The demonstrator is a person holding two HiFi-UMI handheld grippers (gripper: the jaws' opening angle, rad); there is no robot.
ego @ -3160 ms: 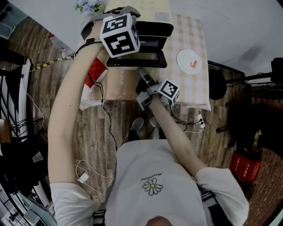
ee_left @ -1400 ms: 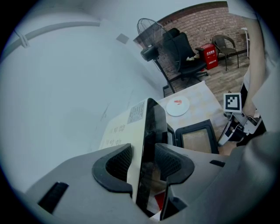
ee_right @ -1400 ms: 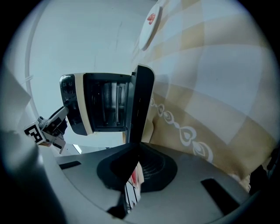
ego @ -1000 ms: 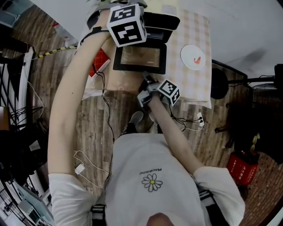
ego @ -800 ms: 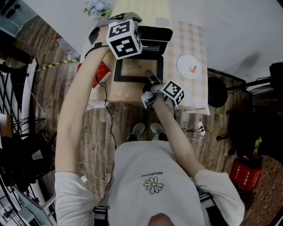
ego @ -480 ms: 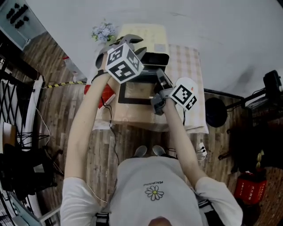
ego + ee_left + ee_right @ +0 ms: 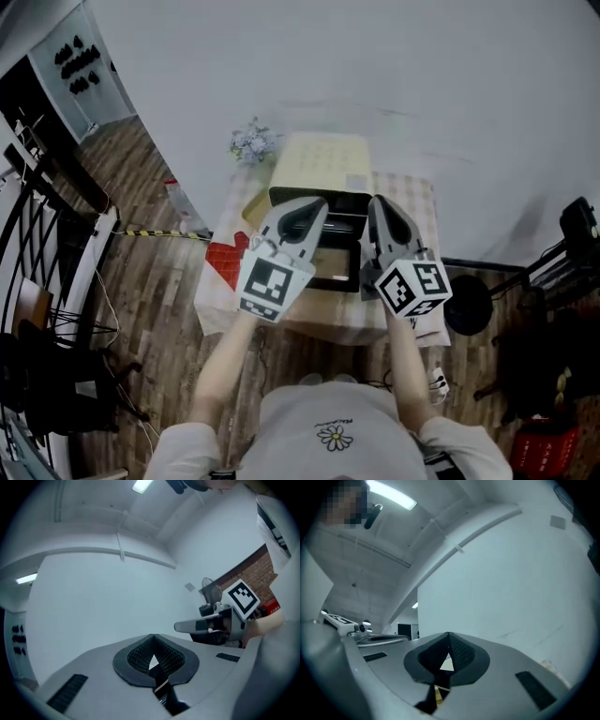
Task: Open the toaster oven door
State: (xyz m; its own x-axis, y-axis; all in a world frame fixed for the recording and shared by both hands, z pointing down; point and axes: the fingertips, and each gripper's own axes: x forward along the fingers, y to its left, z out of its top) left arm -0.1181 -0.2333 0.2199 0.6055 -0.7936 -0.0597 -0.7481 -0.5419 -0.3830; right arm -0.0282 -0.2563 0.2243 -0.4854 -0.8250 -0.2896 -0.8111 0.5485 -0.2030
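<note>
Lifting clear of the oven (image 7: 323, 200), both grippers are now raised level above it; a second ago the right one was down at the door's front edge. The left gripper (image 7: 312, 210) has just closed its jaws on nothing. The right gripper (image 7: 379, 203) is pressed together, empty. The door (image 7: 339, 264) lies folded down in front of the oven, so the opening looks done.

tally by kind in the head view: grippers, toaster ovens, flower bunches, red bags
grey two-jaw grippers: 2, left gripper and right gripper
black toaster oven: 1
pale flower bunch: 1
red bag: 1
total: 5
</note>
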